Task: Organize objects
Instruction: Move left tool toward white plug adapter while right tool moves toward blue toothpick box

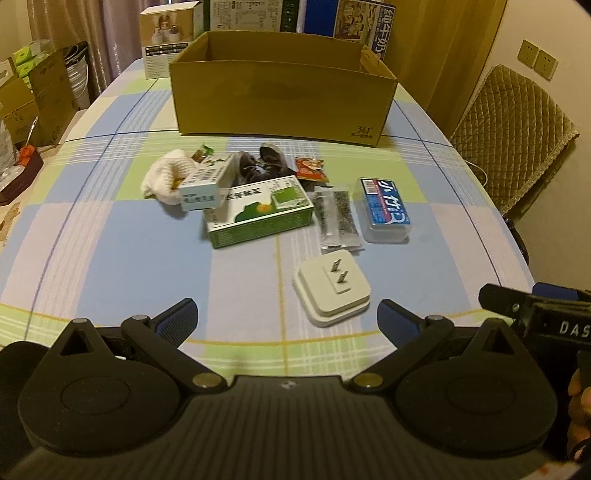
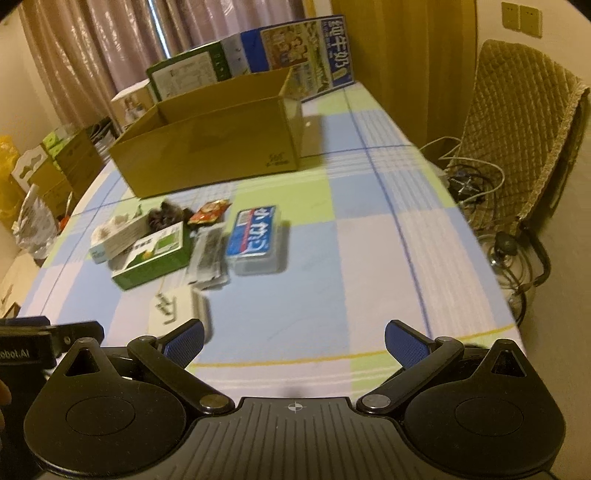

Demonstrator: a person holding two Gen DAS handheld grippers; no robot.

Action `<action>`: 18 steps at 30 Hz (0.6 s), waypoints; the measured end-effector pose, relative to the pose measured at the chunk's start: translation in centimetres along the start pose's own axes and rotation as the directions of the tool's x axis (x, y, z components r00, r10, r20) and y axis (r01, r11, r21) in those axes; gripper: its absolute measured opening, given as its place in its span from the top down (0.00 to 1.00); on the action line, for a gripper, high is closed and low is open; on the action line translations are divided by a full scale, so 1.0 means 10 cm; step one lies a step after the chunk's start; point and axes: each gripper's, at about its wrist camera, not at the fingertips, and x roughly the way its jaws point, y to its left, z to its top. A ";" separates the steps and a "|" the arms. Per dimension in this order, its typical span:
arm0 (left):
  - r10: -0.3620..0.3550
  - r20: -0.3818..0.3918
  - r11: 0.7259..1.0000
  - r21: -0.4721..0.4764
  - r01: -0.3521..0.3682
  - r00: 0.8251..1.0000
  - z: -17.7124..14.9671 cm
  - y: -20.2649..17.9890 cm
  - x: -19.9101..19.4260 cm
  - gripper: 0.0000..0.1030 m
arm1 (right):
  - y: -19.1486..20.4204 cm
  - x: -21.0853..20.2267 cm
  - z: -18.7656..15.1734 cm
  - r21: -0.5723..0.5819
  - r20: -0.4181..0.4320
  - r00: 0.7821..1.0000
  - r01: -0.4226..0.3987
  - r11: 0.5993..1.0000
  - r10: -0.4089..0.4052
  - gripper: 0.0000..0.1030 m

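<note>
**Both grippers spread wide and empty above the near edge of the surface**

Left gripper (image 1: pixel 286 319): the fingers (image 1: pixel 177 319) are spread wide, blue pads facing inward, with nothing between them. The gripper hangs above the near edge of the surface (image 1: pixel 110 236), which carries a checked blue, green and white cloth. A white plug adapter (image 1: pixel 331 291) lies just ahead of the right finger, prongs up, apart from both pads.

Right gripper (image 2: pixel 294 341): the fingers (image 2: pixel 404 345) are likewise spread wide and hold nothing. The plug adapter (image 2: pixel 177 312) lies just beyond the left finger; motion blur hides whether they touch.

Beyond the adapter, the loose items form one cluster at mid-surface:
- a green carton (image 1: pixel 256 210), lying flat;
- a small white box (image 1: pixel 207 182), resting tilted on the far left corner of the carton;
- a white knitted item (image 1: pixel 164 179), left of the white box and touching it;
- a dark crumpled item (image 1: pixel 262 164), behind the carton;
- a red snack packet (image 1: pixel 310 168), right of the dark item;
- clear sachets with dark contents (image 1: pixel 336 218), just right of the carton;
- a clear plastic case with a blue label (image 1: pixel 384 210), just right of the sachets.

An open cardboard box (image 1: pixel 282 99) stands upright behind the cluster, near the far end of the surface. Its interior floor is not visible. Printed cartons (image 1: pixel 362 22) stand behind it. A padded chair (image 1: pixel 513 140) stands to the right of the surface.
</note>
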 end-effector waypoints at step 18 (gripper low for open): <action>0.013 -0.010 0.999 -0.030 -0.014 1.000 -0.02 -0.37 0.79 0.13 | -0.25 0.33 0.41 -0.004 0.014 1.000 -0.013 1.000 0.013 0.02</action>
